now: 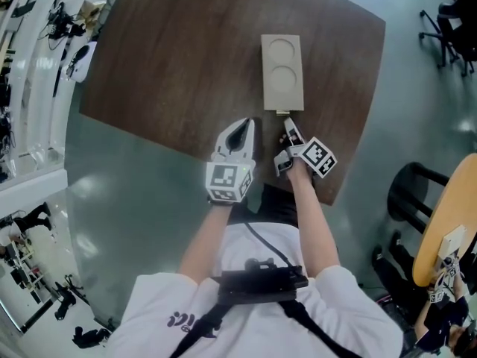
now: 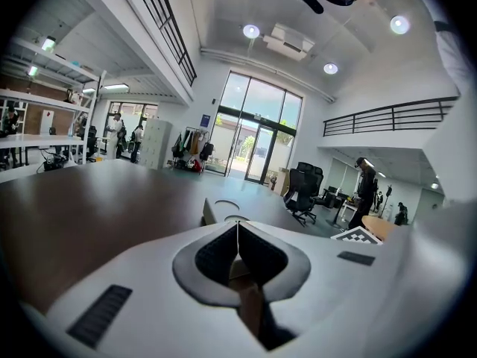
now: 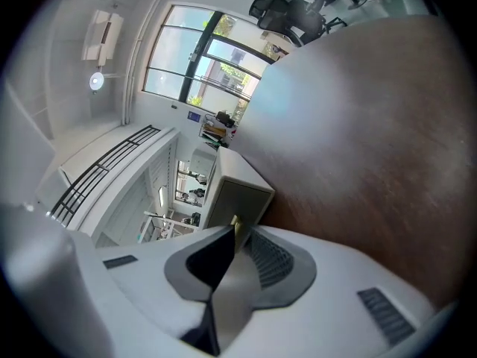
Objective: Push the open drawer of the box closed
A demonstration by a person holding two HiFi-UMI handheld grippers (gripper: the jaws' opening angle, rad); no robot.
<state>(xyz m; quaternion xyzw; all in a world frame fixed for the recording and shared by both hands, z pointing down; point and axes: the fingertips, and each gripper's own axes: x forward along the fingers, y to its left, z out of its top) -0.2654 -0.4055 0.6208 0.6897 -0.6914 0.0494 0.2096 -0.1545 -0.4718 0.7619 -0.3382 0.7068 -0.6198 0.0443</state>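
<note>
Box (image 1: 282, 71) | R claw (image 1: 288, 124) closed, tips at box front | L claw (image 1: 245, 124) closed

a dark wooden table (image 1: 171, 66) stands on a glossy grey-green floor (image 1: 112, 192). far ahead of the left gripper (image 2: 237, 228), tall glazed doors (image 2: 257, 136) let in daylight. round ceiling lights (image 2: 251, 30) glow above it, a railed balcony (image 2: 387, 118) runs to its right, black office chairs (image 2: 302, 192) stand ahead and to its right, and white shelving (image 2: 45, 136) stands to its left.
</note>
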